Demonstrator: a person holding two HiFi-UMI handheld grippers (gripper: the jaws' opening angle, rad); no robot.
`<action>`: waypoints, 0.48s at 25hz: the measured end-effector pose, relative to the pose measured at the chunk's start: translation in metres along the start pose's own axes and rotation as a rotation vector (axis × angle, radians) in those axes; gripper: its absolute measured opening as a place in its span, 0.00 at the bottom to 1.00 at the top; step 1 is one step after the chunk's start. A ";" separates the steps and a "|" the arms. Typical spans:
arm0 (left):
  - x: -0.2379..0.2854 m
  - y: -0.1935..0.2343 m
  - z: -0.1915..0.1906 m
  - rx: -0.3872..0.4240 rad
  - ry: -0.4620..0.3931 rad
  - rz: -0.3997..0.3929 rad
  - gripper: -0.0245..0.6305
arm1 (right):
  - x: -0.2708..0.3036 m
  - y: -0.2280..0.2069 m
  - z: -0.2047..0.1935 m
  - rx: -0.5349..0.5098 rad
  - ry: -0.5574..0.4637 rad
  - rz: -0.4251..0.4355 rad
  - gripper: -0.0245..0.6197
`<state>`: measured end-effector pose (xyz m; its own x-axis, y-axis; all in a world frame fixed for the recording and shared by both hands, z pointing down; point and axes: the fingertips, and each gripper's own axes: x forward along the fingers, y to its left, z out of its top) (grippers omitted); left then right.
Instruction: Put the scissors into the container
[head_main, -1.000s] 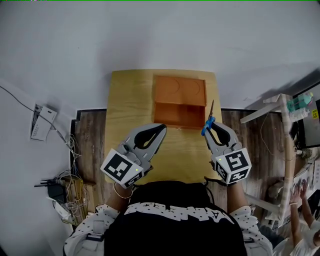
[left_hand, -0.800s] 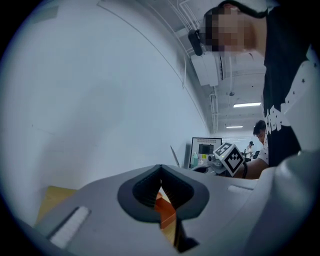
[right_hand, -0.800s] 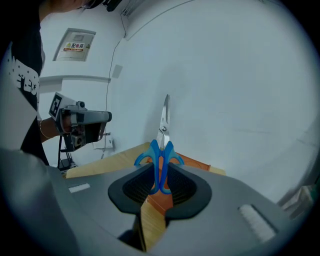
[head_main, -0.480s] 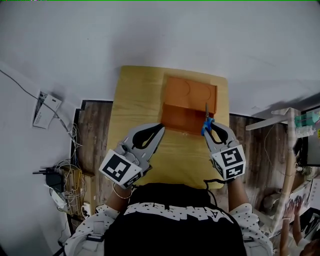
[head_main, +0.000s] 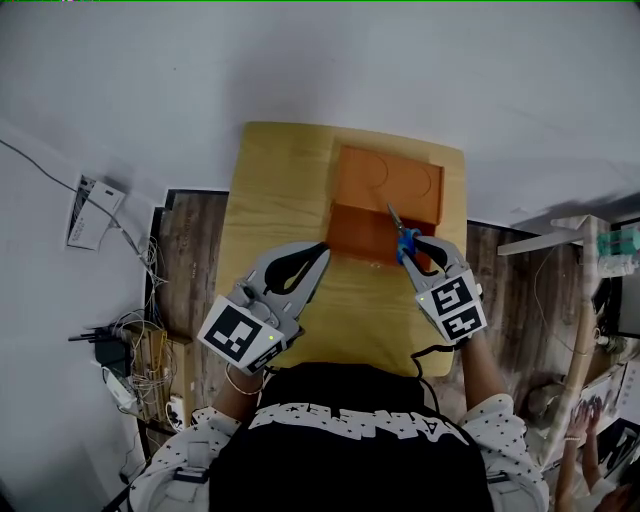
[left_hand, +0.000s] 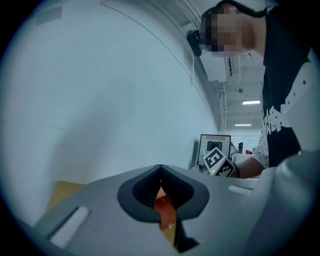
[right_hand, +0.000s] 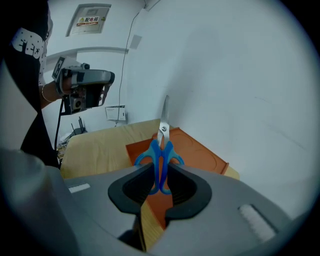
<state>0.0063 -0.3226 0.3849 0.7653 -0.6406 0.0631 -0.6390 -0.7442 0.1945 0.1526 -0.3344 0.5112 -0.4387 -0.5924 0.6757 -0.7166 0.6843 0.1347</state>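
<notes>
The scissors (head_main: 402, 236), blue-handled with steel blades, are clamped by the handles in my right gripper (head_main: 409, 246), which is shut on them. Their blades point up and to the left over the front part of the orange container (head_main: 390, 185). In the right gripper view the scissors (right_hand: 161, 150) stand between the jaws of the right gripper (right_hand: 159, 172), with the container (right_hand: 200, 159) just beyond. My left gripper (head_main: 322, 252) hovers over the wooden table (head_main: 280, 180), left of the container, shut with nothing in it. Through the left gripper (left_hand: 160, 172) a strip of orange container (left_hand: 163, 206) shows.
The container sits at the table's far right, close to the white wall. A wall box (head_main: 95, 208) and cables (head_main: 130, 385) lie on the floor at the left. A white pipe frame (head_main: 585, 290) stands at the right. A monitor (left_hand: 215, 144) shows in the left gripper view.
My right gripper has moved down and left with the scissors, whose blades now tilt left over the container. The left gripper has shifted only slightly.
</notes>
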 end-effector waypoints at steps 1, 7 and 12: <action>0.000 0.001 -0.001 0.001 0.004 0.002 0.04 | 0.003 0.001 -0.002 -0.011 0.011 0.011 0.19; 0.000 0.007 -0.001 0.006 0.001 0.013 0.04 | 0.022 0.005 -0.013 -0.057 0.087 0.057 0.19; -0.001 0.010 -0.003 0.005 0.009 0.020 0.04 | 0.034 0.009 -0.024 -0.127 0.155 0.088 0.19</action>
<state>-0.0009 -0.3287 0.3893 0.7530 -0.6537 0.0756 -0.6545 -0.7322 0.1883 0.1442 -0.3385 0.5529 -0.4009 -0.4619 0.7912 -0.6009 0.7845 0.1536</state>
